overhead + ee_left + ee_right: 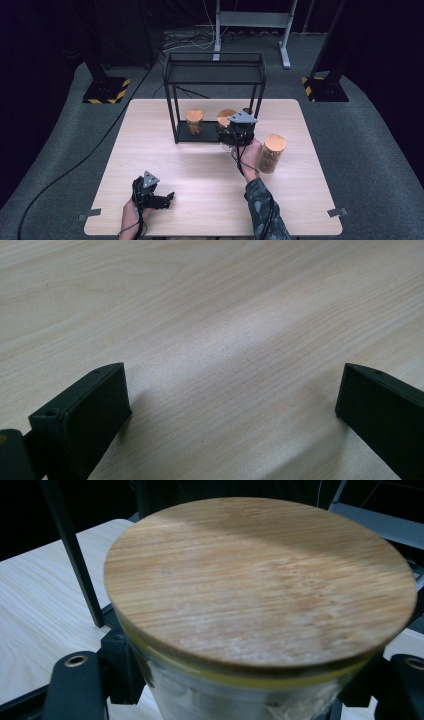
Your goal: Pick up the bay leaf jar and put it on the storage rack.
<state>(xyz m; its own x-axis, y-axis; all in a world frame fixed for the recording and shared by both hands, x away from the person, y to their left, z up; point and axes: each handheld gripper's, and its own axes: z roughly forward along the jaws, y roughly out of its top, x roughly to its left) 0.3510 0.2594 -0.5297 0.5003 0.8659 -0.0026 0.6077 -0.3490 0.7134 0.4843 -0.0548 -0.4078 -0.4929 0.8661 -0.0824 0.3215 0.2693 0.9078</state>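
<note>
Wooden table (200, 200) bears a black rack (215, 75) (two-tiered) and jar (271, 153).

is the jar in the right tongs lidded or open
Lidded: a round wooden lid sits flat on the glass jar gripped by the right tongs.

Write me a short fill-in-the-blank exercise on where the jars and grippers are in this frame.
1. The right gripper is shut on a jar with a ____ lid.
2. The left gripper has ____ jaws over the bare table.
3. On the rack bottom shelf, a second jar stands ____ of the gripped one.

Missing words: wooden; open; left
</note>
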